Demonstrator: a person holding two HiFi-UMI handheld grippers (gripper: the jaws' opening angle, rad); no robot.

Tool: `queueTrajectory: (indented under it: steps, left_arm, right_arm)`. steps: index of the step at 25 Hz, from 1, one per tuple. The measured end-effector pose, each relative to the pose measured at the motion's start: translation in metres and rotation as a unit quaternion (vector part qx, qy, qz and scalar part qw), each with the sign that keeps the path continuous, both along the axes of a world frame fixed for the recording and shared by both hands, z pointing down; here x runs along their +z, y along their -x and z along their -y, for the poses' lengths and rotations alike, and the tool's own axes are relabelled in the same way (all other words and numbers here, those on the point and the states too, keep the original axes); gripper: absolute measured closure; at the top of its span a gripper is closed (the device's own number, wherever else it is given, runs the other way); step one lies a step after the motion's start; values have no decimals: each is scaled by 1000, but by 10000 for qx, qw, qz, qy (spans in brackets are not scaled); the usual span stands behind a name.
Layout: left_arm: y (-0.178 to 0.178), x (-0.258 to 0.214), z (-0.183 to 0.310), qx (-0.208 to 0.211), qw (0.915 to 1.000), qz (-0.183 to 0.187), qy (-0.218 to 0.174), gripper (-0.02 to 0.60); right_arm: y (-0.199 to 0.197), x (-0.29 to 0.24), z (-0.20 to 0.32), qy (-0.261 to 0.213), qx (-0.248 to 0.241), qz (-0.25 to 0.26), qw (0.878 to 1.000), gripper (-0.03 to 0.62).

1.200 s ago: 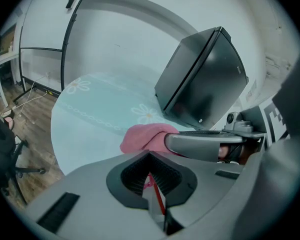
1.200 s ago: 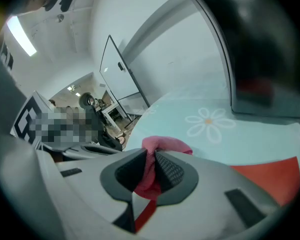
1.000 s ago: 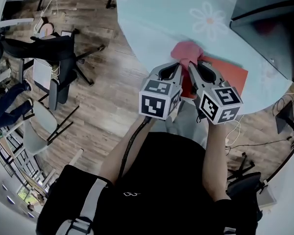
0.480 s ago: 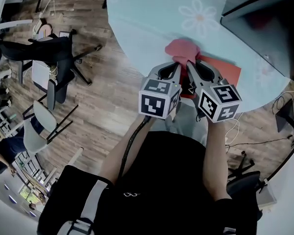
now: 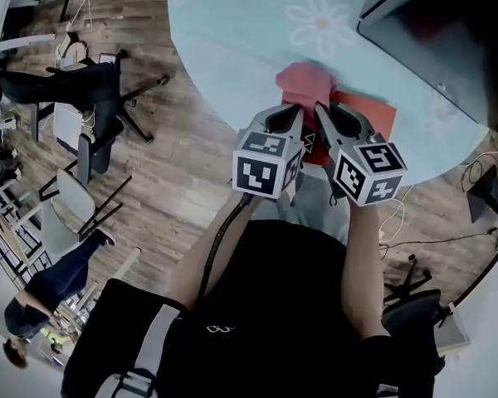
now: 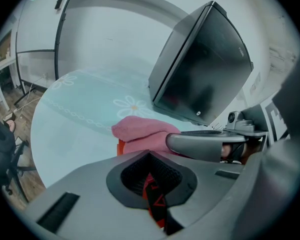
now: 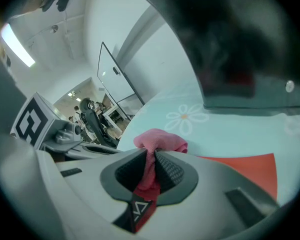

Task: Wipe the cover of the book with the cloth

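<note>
Head view: the person is holding both tools side by side over the near edge of a round, pale blue bench [image 5: 232,31] with daisy prints. The red book [image 5: 375,113] is lying flat at that edge. The pink cloth [image 5: 307,83] is bunching up on the book's left end, partly spilling off it onto the bench. The right tool [image 5: 324,111] is reaching onto the book and meeting the cloth. The left tool [image 5: 294,113] is pointing at the book's left edge, just beside the right tool. A dark screen [image 5: 436,23] is standing beyond the book.

Left gripper view: the left tool [image 6: 150,155] is showing its jaws drawn together with nothing between them. Beyond the jaws, the cloth [image 6: 142,131] is sitting on the book [image 6: 120,147], of which only an orange sliver is showing. The right tool [image 6: 205,145] is crossing in just to the right of the cloth. The screen [image 6: 205,64] is leaning behind the book.

Right gripper view: the right tool [image 7: 151,156] is clamping a fold of the cloth [image 7: 160,140] between its jaws, and the rest is mounding up beyond the tips. The book [image 7: 247,166] is stretching away to the right of the cloth, flat on the bench [image 7: 230,126].
</note>
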State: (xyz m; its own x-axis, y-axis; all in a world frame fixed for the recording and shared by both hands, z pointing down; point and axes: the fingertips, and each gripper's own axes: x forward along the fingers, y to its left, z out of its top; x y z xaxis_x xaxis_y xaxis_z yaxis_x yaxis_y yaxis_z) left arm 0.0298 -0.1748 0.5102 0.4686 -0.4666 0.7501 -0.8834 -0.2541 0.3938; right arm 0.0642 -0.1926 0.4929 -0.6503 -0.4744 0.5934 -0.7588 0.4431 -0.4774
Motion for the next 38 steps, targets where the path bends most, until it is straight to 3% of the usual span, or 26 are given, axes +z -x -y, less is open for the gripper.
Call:
queueTrajectory:
  steps: [38]
  left_arm:
    - [-157,6,-14,676,9974,-226,46,568]
  right_arm:
    - [-162,2,-17,-19,684,-250,9973,539]
